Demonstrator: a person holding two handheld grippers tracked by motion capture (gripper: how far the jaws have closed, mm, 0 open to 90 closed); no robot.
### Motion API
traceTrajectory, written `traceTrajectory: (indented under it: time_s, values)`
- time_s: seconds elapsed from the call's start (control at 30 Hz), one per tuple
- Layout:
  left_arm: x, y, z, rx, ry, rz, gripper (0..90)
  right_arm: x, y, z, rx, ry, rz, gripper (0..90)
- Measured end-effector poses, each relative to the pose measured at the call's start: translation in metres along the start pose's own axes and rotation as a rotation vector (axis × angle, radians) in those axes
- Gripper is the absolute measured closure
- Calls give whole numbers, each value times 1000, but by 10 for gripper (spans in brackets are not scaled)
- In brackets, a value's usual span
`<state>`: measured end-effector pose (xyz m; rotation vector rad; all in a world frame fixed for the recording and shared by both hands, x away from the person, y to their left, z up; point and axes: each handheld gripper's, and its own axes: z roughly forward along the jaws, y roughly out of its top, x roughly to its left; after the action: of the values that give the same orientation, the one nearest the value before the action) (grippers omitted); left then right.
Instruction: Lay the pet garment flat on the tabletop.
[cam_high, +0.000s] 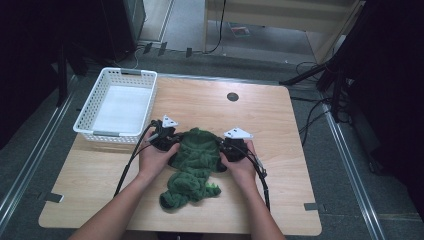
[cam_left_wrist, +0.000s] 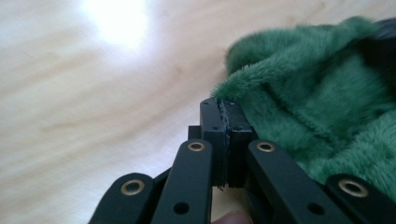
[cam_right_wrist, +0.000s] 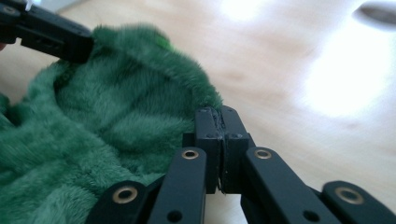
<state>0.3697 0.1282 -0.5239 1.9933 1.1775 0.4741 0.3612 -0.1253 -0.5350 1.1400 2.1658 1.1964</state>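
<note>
A green plush garment (cam_high: 194, 165) lies crumpled at the middle of the wooden table (cam_high: 280, 150). My left gripper (cam_high: 170, 141) is at the garment's upper left edge and my right gripper (cam_high: 226, 148) at its upper right edge, each held in a hand. In the left gripper view the jaws are shut, the tips (cam_left_wrist: 223, 105) pinching the fuzzy hem of the garment (cam_left_wrist: 317, 102). The right gripper view shows its own jaws shut too, tips (cam_right_wrist: 218, 112) on the rim of the garment (cam_right_wrist: 116, 121), with the left gripper (cam_right_wrist: 86, 46) at the far side of that rim.
A white slotted basket (cam_high: 90, 107) stands at the table's back left corner, close to the left gripper. A dark round grommet (cam_high: 232, 96) sits in the tabletop at the back. Cables trail from both grippers toward the front edge. Bare wood lies to the right.
</note>
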Motion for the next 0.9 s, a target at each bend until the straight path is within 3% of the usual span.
traceTrajectory:
  time_s: [0.03, 0.13, 0.17, 0.2, 0.23, 0.27, 0.3, 0.33, 0.37, 0.4, 0.43, 0.47, 0.5, 0.53, 0.57, 0.6, 0.63, 0.67, 0.73, 0.8, 0.9]
  values:
    - [2, 1, -3, -25, 28, 14, 900, -3, 3, -5, -31, -21, 5, 900]
    - [3, -1, -1, -11, 14, 19, 888, -7, 2, -5, -14, -14, 5, 900]
    - [3, -4, 3, 21, -31, 36, 837, -8, -4, 1, 66, 3, -14, 877]
    - [3, -4, 3, 21, -31, 36, 790, -9, -7, 2, 92, 22, -5, 846]
    - [3, -6, 3, 18, -47, 55, 790, -9, -7, 2, 92, 22, -5, 846]
    - [4, -7, 0, 18, -94, 57, 671, -12, -10, -1, 110, 61, 5, 688]
    - [4, -7, 0, 18, -94, 57, 616, -12, -10, -1, 110, 61, 5, 688]
    - [5, -7, -2, 10, -123, 43, 584, -16, -7, -11, 92, 108, 12, 598]
    - [9, -4, -9, -34, -138, 26, 570, -18, -3, -17, 66, 129, 13, 567]
    - [9, -4, -9, -34, -138, 26, 561, -18, -3, -17, 66, 129, 13, 567]
    - [11, -1, -12, -58, -146, 8, 555, -25, 6, -29, -3, 161, 45, 573]
    - [13, 1, -13, -83, -148, -21, 550, -29, 12, -33, -32, 171, 79, 587]
    - [16, 4, -14, -99, -155, -43, 549, -32, 18, -36, -59, 169, 117, 619]
    - [17, 8, -13, -111, -149, -69, 549, -32, 18, -36, -59, 169, 117, 619]
    - [17, 10, -10, -116, -137, -96, 558, -35, 31, -32, -88, 143, 184, 679]
    - [15, 13, 0, -87, -106, -159, 557, -34, 37, -27, -82, 125, 222, 692]
    - [15, 13, 0, -87, -106, -159, 552, -34, 37, -27, -82, 125, 222, 692]
    - [13, 13, 13, -11, -117, -190, 546, -30, 41, -10, -38, 100, 261, 667]
    - [10, 8, 23, 48, -109, -179, 527, -22, 37, 10, 46, 78, 249, 637]
    - [8, 5, 25, 69, -92, -170, 476, -15, 28, 24, 126, 42, 218, 624]
    - [7, 3, 25, 75, -86, -161, 475, -12, 16, 27, 151, 54, 213, 637]
